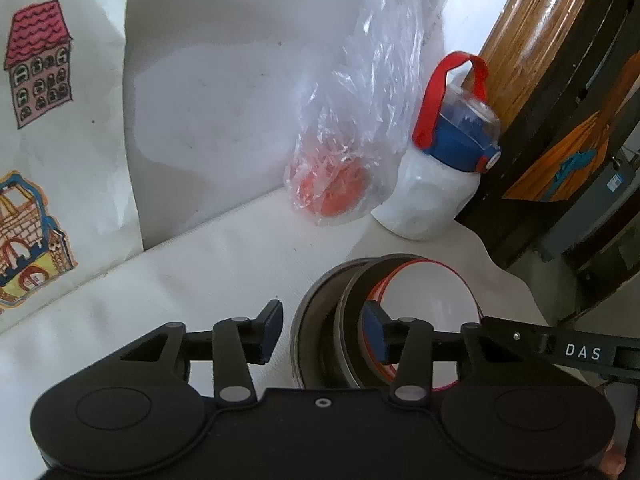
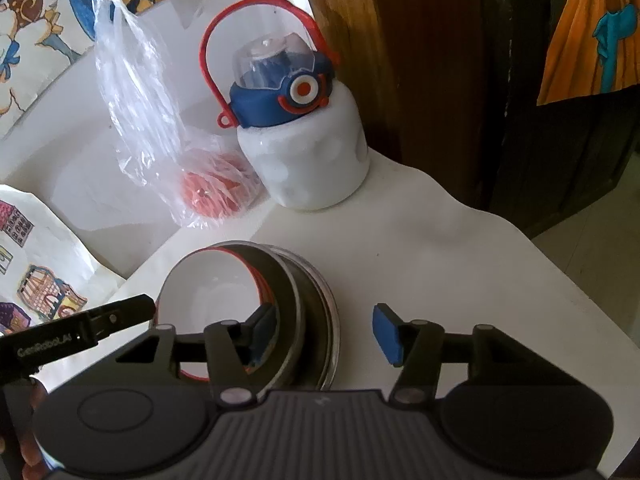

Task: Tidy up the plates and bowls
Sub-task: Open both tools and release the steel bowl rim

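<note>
On the white table (image 2: 460, 248), a white bowl (image 2: 208, 300) with a red rim sits nested in a stack of dark plates (image 2: 316, 300), near a water bottle (image 2: 304, 152). The left gripper (image 1: 324, 330) and right gripper (image 2: 324, 332) straddle opposite sides of the stack, jaws parted, gripping nothing.

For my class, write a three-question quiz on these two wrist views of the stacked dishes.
1. True or false: the bowl sits on top of the stacked plates.
2. Which stands nearest the water bottle? A) the plastic bag B) the drawings C) the bowl
3. Fill in: the jaws of the left gripper and right gripper are both ____.

Key: 1 true; 2 A; 3 open, each straddling the rim of the stack, pads not pressing.
</note>
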`<action>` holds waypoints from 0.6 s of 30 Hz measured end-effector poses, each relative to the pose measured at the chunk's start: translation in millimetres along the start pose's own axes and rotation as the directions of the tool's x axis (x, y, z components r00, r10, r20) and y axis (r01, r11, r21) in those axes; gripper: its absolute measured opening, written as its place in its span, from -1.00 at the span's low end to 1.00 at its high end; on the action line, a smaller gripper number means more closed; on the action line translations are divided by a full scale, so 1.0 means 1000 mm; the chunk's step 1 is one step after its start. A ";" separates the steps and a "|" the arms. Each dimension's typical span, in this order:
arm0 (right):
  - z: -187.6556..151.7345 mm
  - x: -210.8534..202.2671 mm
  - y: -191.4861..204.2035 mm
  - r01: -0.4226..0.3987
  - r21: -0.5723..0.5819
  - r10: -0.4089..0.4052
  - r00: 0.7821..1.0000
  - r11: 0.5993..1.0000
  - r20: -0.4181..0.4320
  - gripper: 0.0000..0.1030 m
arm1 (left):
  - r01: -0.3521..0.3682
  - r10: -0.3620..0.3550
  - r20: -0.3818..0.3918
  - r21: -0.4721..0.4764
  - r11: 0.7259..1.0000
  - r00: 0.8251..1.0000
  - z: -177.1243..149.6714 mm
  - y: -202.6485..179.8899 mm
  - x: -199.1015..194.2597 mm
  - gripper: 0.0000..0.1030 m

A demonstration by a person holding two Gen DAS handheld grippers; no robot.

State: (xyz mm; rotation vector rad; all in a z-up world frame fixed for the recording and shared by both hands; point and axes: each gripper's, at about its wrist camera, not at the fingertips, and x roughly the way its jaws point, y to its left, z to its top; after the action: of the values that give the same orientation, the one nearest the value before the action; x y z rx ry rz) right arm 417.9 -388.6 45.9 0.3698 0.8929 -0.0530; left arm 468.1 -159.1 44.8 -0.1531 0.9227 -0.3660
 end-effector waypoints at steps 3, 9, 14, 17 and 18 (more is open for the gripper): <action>-0.001 -0.004 0.000 -0.015 0.008 0.015 1.000 1.000 0.015 0.38 | 0.015 -0.015 0.012 -0.003 1.000 1.000 -0.001 0.000 -0.005 0.19; -0.005 -0.018 0.007 -0.006 -0.025 0.008 0.998 1.000 0.058 0.53 | 0.017 -0.018 0.040 0.022 1.000 0.999 -0.003 -0.007 -0.013 0.39; -0.011 -0.034 0.010 0.005 -0.036 -0.001 0.994 0.999 0.109 0.69 | 0.013 -0.014 0.056 0.022 1.000 0.998 -0.004 -0.006 -0.022 0.49; -0.018 -0.044 0.012 0.007 -0.042 -0.001 0.990 0.999 0.141 0.81 | 0.009 -0.010 0.076 0.021 1.000 0.997 -0.007 -0.004 -0.028 0.63; -0.022 -0.048 0.014 0.009 -0.046 -0.002 0.989 0.999 0.150 0.86 | 0.005 -0.007 0.084 0.021 1.000 0.996 -0.008 -0.004 -0.031 0.67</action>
State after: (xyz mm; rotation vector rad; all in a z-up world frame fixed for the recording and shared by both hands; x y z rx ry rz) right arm 374.2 -373.6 74.4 0.3155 0.7447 -0.0646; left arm 443.7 -150.9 64.1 -0.1509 0.8349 -0.3723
